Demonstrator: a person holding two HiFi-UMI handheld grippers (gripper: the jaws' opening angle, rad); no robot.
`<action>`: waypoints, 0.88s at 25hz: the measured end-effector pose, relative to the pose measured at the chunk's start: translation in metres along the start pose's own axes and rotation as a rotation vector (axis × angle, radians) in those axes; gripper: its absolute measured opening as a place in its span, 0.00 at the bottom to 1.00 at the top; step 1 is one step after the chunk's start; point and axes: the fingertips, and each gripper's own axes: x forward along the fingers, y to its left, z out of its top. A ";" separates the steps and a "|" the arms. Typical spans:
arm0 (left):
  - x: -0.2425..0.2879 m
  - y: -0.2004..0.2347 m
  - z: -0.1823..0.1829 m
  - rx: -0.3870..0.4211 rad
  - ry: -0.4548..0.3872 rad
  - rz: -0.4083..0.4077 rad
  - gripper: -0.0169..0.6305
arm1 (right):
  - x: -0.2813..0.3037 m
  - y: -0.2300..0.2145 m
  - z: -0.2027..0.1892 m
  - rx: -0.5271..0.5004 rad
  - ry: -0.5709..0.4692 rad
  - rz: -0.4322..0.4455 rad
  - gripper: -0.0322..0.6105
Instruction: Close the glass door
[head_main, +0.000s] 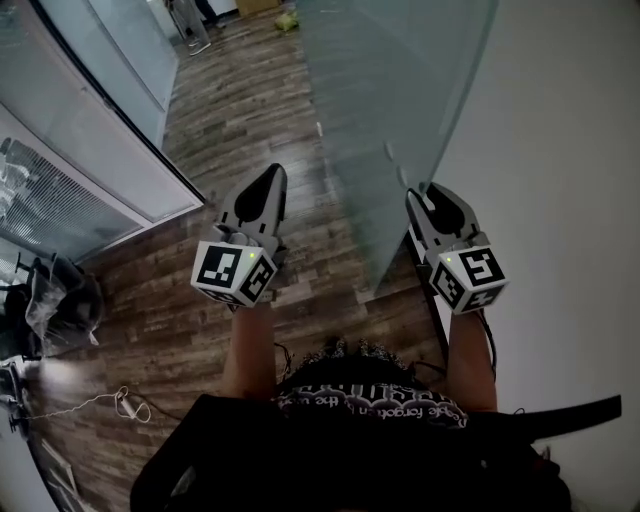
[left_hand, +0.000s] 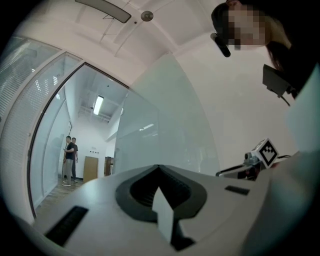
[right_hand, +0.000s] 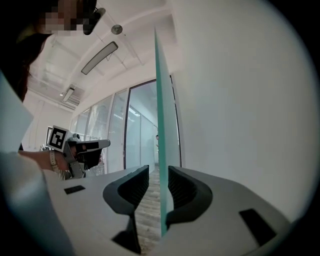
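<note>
The frosted glass door (head_main: 400, 100) stands swung open near the white wall on the right. Its green free edge (right_hand: 162, 125) runs upright between the jaws of my right gripper (right_hand: 157, 170), close to the right jaw, with a gap on the left side. In the head view the right gripper (head_main: 425, 195) sits at that edge, open. My left gripper (head_main: 268, 180) is held out over the floor to the left of the door, touching nothing. Its jaws meet at the tip (left_hand: 159, 169), shut and empty.
Glass partition walls (head_main: 90, 150) line the left side of the wooden floor (head_main: 250, 100). A white wall (head_main: 560, 120) is close on the right. Two people (left_hand: 70, 160) stand far down the corridor. A white cable (head_main: 110, 400) lies on the floor at lower left.
</note>
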 end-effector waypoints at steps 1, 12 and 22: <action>-0.005 0.005 0.001 0.003 0.000 0.016 0.03 | 0.002 0.005 0.000 -0.001 0.000 0.011 0.22; -0.063 0.046 0.009 0.017 0.003 0.169 0.03 | 0.032 0.066 0.005 -0.022 -0.003 0.162 0.22; -0.113 0.074 0.020 0.051 0.016 0.290 0.03 | 0.061 0.123 0.007 -0.041 0.004 0.328 0.22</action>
